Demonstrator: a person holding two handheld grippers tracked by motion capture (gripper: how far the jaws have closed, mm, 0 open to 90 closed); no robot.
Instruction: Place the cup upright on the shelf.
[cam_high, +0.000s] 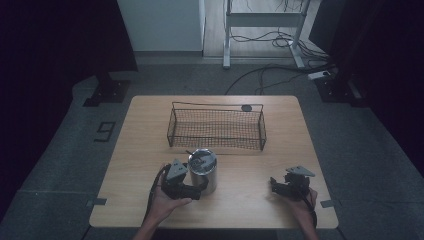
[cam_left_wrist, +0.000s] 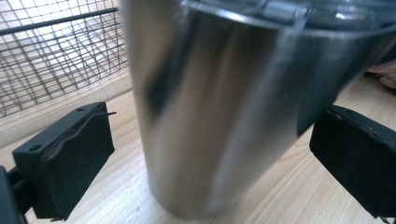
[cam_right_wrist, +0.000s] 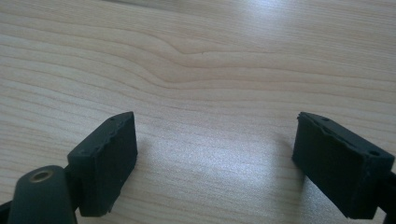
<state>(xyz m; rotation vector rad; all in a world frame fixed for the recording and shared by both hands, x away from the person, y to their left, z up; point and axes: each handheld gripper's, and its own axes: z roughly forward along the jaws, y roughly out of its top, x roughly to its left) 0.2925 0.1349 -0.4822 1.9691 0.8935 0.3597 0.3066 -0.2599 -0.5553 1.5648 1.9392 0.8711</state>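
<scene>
Steel cup (cam_high: 203, 171) upright on worktop (cam_high: 250, 200), just before wire basket (cam_high: 216, 127). Left hand-held gripper (cam_left_wrist: 205, 154) spread around cup, pads apart from it. Right hand-held gripper (cam_right_wrist: 217, 158) spread over bare wood.

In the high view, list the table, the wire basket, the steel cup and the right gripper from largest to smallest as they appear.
1. table
2. wire basket
3. steel cup
4. right gripper, though it looks close to the cup's size, so their order is unsure.
</scene>
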